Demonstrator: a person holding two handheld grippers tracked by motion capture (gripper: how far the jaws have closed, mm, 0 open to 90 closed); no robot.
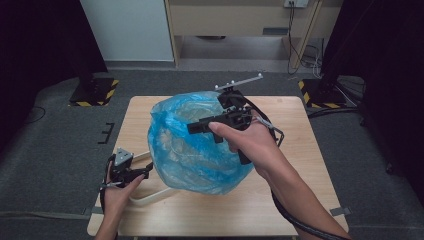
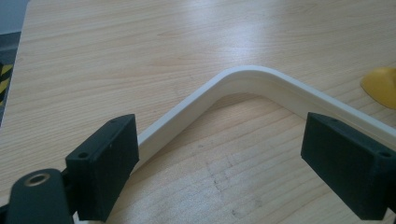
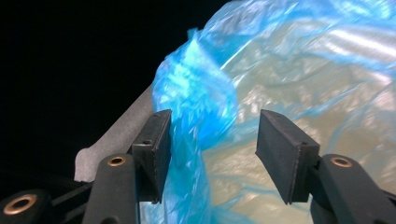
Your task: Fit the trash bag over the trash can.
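A puffed-up blue plastic bag (image 1: 195,150) sits in the middle of the wooden table (image 1: 280,200), draped over a cream bin rim (image 1: 150,197). My right gripper (image 1: 193,127) reaches over the bag's top from the right. In the right gripper view its jaws stand apart around an upright fold of the bag (image 3: 201,107); the fold lies against one jaw and is clear of the other, so my right gripper (image 3: 212,149) is open. My left gripper (image 1: 142,172) rests low at the bag's left. It is open (image 2: 219,163) astride the curved cream rim (image 2: 243,77).
A yellow patch (image 2: 383,86) shows beyond the rim in the left gripper view. Grey carpet surrounds the table, with black stands on striped bases (image 1: 92,92) at the back left and right, and a wooden cabinet (image 1: 240,20) with cables behind.
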